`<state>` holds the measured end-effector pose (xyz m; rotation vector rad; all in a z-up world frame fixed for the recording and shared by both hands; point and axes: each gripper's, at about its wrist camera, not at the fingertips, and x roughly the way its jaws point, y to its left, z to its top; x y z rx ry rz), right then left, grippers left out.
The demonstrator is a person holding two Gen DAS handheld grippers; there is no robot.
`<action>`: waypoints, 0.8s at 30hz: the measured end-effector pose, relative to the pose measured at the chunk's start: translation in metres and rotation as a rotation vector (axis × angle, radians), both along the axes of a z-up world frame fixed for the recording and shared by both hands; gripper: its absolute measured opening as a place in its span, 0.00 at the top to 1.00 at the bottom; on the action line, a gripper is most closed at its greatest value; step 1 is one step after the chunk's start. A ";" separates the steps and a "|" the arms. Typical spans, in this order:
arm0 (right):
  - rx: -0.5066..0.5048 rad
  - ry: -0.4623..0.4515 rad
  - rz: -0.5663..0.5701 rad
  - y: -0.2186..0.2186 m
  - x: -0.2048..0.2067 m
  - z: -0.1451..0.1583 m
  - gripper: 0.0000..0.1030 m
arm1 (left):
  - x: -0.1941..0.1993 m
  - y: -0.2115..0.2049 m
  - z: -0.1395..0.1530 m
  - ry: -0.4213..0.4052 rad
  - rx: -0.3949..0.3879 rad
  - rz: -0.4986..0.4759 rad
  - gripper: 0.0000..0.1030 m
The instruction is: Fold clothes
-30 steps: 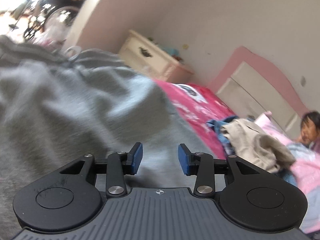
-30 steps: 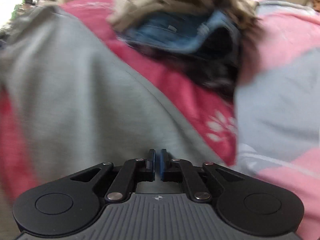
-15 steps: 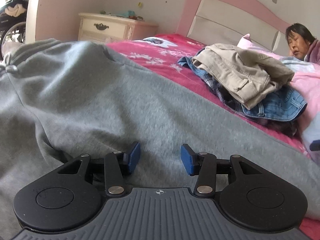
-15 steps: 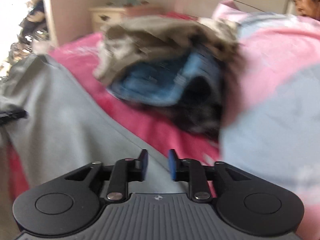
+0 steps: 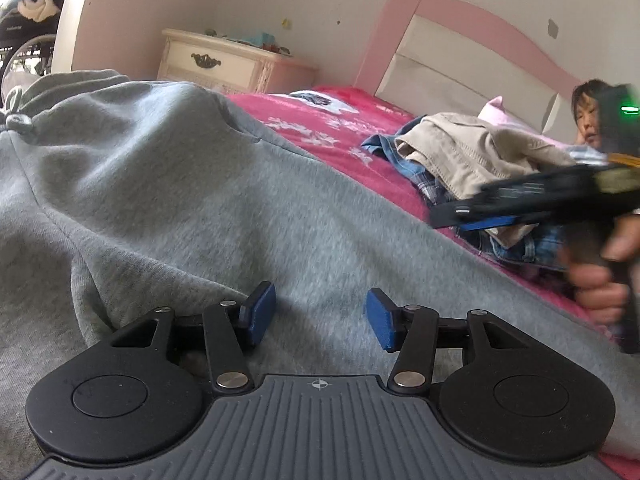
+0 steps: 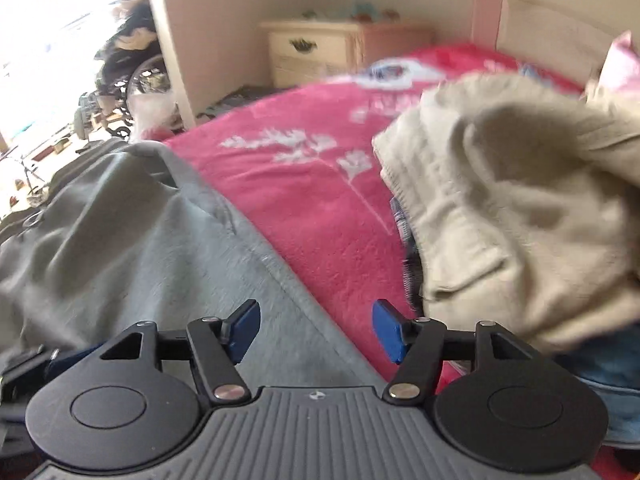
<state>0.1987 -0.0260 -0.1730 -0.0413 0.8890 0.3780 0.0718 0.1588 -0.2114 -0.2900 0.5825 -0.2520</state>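
At the far left, beyond the doorway, a wheelchair [image 5: 24,52] stands in bright light; nearer, the grey sweatpants [image 5: 168,184] lie spread over the left and near part of the bed [image 5: 344,136], their waistband and drawstring toward the far left; a second ago the right claw was pressed together over this grey cloth, and it has since let go and swung away to the right. The left claw [image 5: 316,316] hovers low over the grey fabric, its jaws spread and opening a little wider, with nothing pinched between the blue pads [image 5: 260,312]; I judge it is settling for a fresh hold. Behind, a cream nightstand [image 5: 224,66] sits against the far wall. Further right, the right claw [image 6: 316,330] is opening, jaws spread and empty, above the sweatpants' right edge and the red bedspread; in the left view it shows only as a dark blur with the hand [image 5: 600,280] beneath it. At the right lies a pile with a beige garment [image 6: 520,216] on top of jeans [image 5: 516,248]; a person lies by the headboard at the far right. The release suggests one fold is laid down and the next grip is being sought.
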 end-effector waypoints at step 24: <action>-0.038 -0.198 0.092 0.045 -0.079 0.069 0.93 | 0.005 0.046 0.041 0.069 -0.156 0.101 0.52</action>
